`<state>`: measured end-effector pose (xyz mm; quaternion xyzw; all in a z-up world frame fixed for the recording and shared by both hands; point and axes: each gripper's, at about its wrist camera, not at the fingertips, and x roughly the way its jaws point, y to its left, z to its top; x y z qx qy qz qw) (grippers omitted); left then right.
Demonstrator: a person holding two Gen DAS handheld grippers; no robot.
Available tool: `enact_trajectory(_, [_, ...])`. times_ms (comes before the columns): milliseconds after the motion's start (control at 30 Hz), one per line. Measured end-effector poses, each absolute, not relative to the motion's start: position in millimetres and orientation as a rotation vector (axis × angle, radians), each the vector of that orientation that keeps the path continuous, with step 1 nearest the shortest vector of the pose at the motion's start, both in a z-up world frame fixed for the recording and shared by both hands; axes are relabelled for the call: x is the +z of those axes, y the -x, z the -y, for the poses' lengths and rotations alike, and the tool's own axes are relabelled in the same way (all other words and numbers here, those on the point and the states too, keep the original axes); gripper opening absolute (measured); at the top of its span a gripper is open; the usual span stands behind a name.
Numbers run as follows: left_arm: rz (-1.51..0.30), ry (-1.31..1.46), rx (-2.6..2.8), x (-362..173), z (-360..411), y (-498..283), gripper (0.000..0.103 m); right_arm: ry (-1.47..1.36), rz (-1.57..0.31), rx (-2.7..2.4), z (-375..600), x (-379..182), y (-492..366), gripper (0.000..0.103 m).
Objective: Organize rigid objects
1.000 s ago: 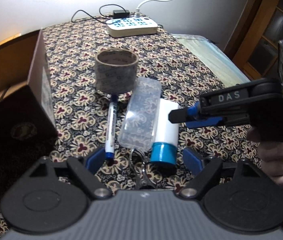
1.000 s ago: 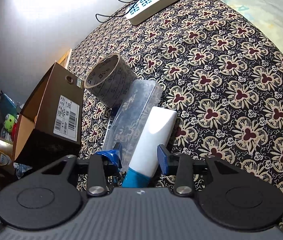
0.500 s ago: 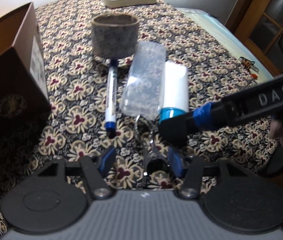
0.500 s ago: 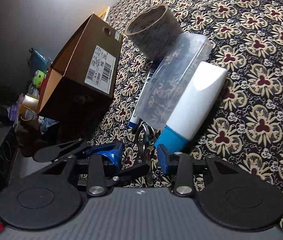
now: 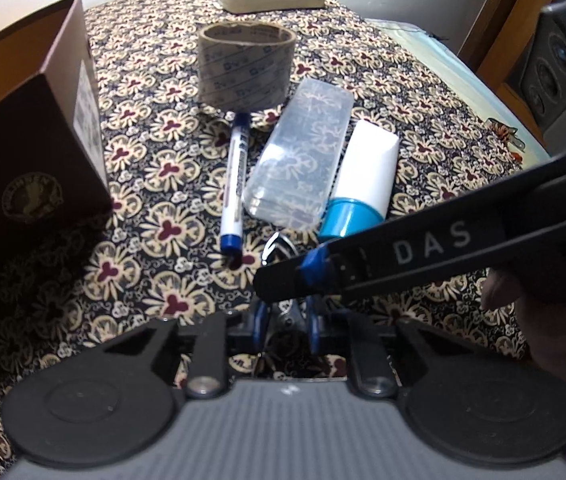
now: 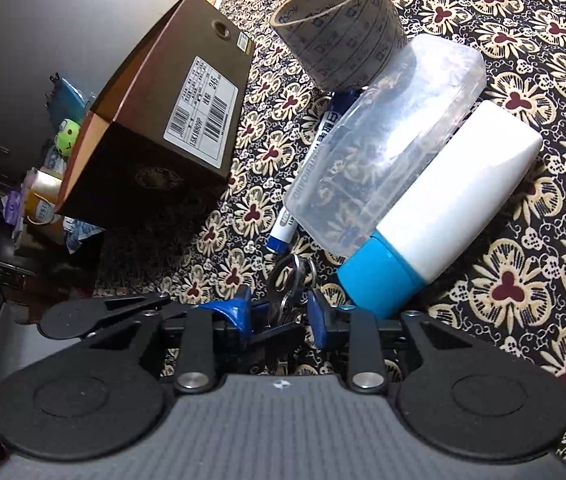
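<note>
Left jaws: drawn close together, blue pads of left gripper flanking dark end of key bunch; firm clamp or mere contact, cannot tell.
Right jaws: narrowed likewise, right gripper set about metal rings of same bunch; pads appear to touch, true grip not certain.
Crossing: right tool's finger lying athwart left camera's view, just above left jaws, hiding much of the keys.
Straight ahead of jaws: clear plastic case, long axis pointing away.
Ahead, right of case: white tube with blue cap, touching case, cap nearest the jaws.
Ahead, left of case: blue marker, beside case, far end under tape roll.
Far left of jaws: brown shoebox, well apart from the row, on patterned cloth.
Step in hand: judged to be seizing key bunch, both tools crowded on one small item.
Next move: likely one tool yielding, other lifting straight up clear of blue cap, then carrying toward box or into the row.
Risk: rings slipping between pads; fingers fouling each other.
</note>
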<state>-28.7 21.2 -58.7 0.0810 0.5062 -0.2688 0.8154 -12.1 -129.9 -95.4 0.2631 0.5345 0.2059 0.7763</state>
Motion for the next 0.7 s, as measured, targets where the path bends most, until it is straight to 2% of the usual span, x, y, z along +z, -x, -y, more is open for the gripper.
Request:
enact_trajectory(133, [-1.022,-0.167,-0.595,-37.4,-23.5,28.3,0.015,-0.601,-1.118,0.443,137.4,-80.0,13.4,0.001])
enact_trajectory(367, [-0.781,-0.172,-0.646,36.2,-42.4,5.7,0.015,-0.502,-0.904,0.452,124.7,3.3,-4.1,0.0])
enact_trajectory(567, [-0.617,-0.157,-0.595,91.5,-105.5,-33.9,0.014,-0.394,-0.734,0.503,61.5,68.7,-49.6,0.0])
enact_trajectory(700, [-0.632,-0.133,-0.527,90.5,-157.5,-67.1,0.014,-0.36,-0.74,0.53,1.2,67.6,-92.6,0.0])
